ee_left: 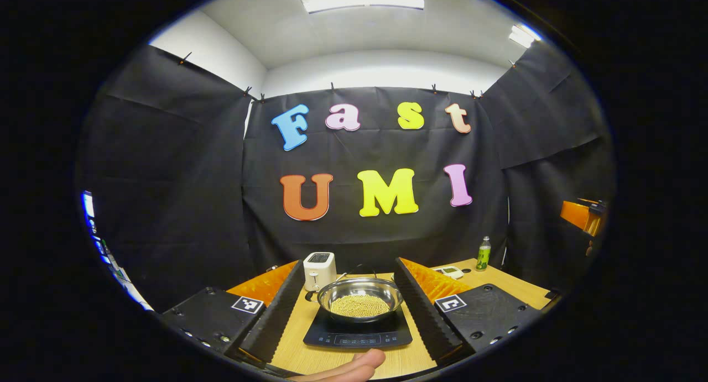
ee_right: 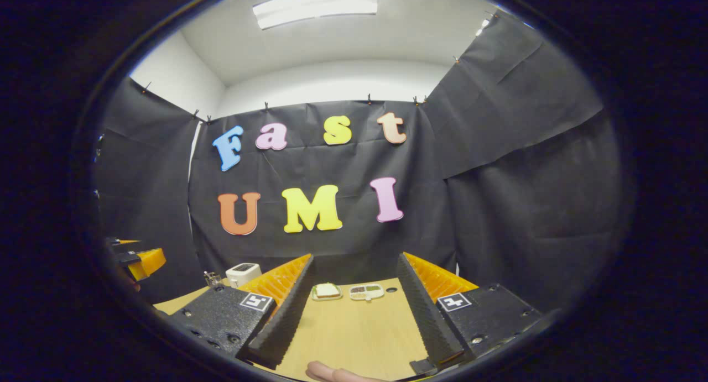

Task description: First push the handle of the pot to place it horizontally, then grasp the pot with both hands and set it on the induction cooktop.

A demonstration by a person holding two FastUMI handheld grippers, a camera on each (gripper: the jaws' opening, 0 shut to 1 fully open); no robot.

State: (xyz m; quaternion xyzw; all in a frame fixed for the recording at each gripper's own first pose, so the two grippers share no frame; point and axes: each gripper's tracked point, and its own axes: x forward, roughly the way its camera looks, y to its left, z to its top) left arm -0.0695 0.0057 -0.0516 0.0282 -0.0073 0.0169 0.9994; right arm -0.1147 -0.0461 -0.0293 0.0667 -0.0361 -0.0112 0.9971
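A steel pot (ee_left: pixel 359 299) holding small yellow beans sits on the black induction cooktop (ee_left: pixel 357 333), with a small handle at its left rim. In the left gripper view my left gripper (ee_left: pixel 349 268) is open; the pot and cooktop lie between and just beyond its two fingers, touching neither. My right gripper (ee_right: pixel 355 258) is open over bare wooden table (ee_right: pixel 354 332) with nothing between its fingers. It also appears as an orange shape (ee_left: pixel 581 216) at the far right of the left gripper view, and the left gripper (ee_right: pixel 138 260) shows at the far left of the right gripper view.
A white toaster (ee_left: pixel 319 270) stands behind the pot. A green bottle (ee_left: pixel 484 253) and a small white device (ee_left: pixel 451 271) sit at the back right. In the right gripper view a sandwich plate (ee_right: pixel 326 291) and a divided dish (ee_right: pixel 366 291) lie ahead.
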